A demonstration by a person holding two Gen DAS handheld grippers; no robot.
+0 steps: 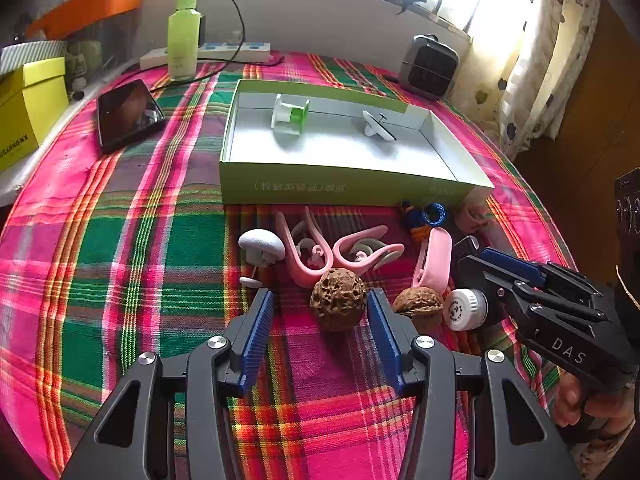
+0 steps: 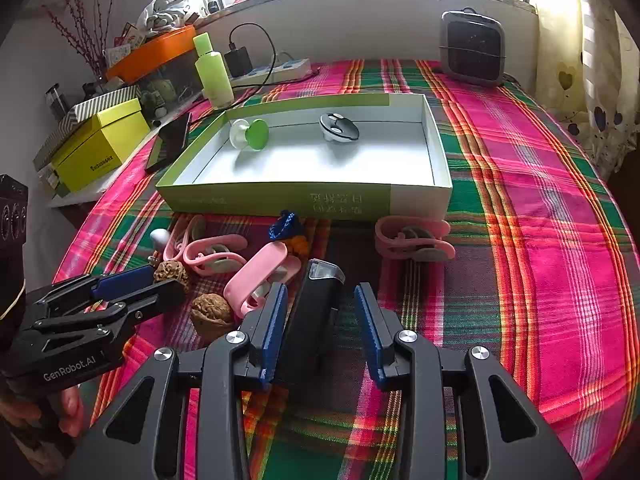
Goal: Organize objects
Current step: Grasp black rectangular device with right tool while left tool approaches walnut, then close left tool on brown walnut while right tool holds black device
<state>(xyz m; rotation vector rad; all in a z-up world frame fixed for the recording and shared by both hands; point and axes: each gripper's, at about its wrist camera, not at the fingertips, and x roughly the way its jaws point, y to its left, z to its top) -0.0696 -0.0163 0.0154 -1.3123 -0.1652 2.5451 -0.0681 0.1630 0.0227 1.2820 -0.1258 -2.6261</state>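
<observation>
My left gripper (image 1: pixel 320 306) is open around a rough brown walnut (image 1: pixel 338 304), which lies on the plaid cloth close to the right finger. A second walnut (image 1: pixel 418 304) and a white cap (image 1: pixel 464 309) lie to its right. My right gripper (image 2: pixel 320 300) is open around a black rectangular device (image 2: pixel 314 312), which leans toward the left finger. Pink clips (image 1: pixel 308 250) and a white mushroom-shaped hook (image 1: pixel 262 246) lie before an open green-and-white box (image 1: pixel 344 186). The box holds a green-and-white hook (image 1: pixel 290 116) and a white hook (image 1: pixel 378 124).
A phone (image 1: pixel 128 114), a green bottle (image 1: pixel 183 36), a power strip (image 1: pixel 224 54) and a small grey heater (image 2: pixel 472 48) stand at the back. A yellow box (image 2: pixel 100 142) sits at the left. Another pink clip (image 2: pixel 414 238) and a blue-orange knitted toy (image 2: pixel 288 228) lie by the box front.
</observation>
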